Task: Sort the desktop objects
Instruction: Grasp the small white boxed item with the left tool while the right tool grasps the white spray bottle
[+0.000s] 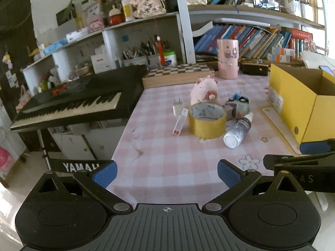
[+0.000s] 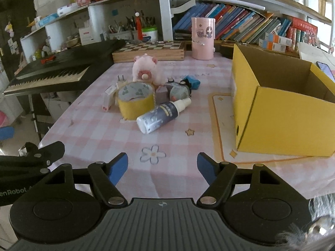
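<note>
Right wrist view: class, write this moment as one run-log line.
phase: approach | right tongs: open, empty | left tongs: open, empty | nearest item: spray bottle, lying down | yellow box: open

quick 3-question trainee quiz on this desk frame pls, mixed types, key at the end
1. True or false: the spray bottle stands upright.
2. What touches the yellow tape roll on its near right side? A) pink plush B) spray bottle C) pink canister
3. Is anything between the fingers of the right gripper?

Key: 1. False, it lies on its side. 2. B. 3. No, open, only the tablecloth shows between them.
</note>
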Action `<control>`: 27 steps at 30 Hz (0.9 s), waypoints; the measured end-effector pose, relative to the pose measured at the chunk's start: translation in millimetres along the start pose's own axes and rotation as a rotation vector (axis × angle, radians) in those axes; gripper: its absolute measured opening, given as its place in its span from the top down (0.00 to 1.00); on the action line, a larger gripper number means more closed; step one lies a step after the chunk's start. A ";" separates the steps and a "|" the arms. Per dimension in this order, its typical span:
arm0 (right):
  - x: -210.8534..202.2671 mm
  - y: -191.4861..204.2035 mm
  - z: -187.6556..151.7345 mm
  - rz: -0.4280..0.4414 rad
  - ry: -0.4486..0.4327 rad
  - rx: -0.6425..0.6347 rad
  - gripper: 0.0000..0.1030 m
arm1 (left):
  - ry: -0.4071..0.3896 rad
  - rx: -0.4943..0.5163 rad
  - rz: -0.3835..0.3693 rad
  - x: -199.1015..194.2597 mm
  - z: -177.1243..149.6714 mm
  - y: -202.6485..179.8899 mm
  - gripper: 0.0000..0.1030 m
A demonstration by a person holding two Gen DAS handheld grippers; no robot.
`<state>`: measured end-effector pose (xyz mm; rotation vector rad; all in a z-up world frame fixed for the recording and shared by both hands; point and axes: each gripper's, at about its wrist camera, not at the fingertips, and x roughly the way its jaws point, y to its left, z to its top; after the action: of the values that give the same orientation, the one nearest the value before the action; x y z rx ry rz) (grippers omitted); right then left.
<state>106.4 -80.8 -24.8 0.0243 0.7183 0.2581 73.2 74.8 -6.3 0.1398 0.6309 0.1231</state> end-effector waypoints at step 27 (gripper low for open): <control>124.2 -15.5 78.9 -0.065 0.125 0.143 0.50 | 0.118 0.208 -0.054 142.6 50.9 -7.5 0.50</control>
<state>251.2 -60.5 -47.4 0.1216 0.8591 0.1466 218.1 85.1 -49.4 0.3181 0.7647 0.0126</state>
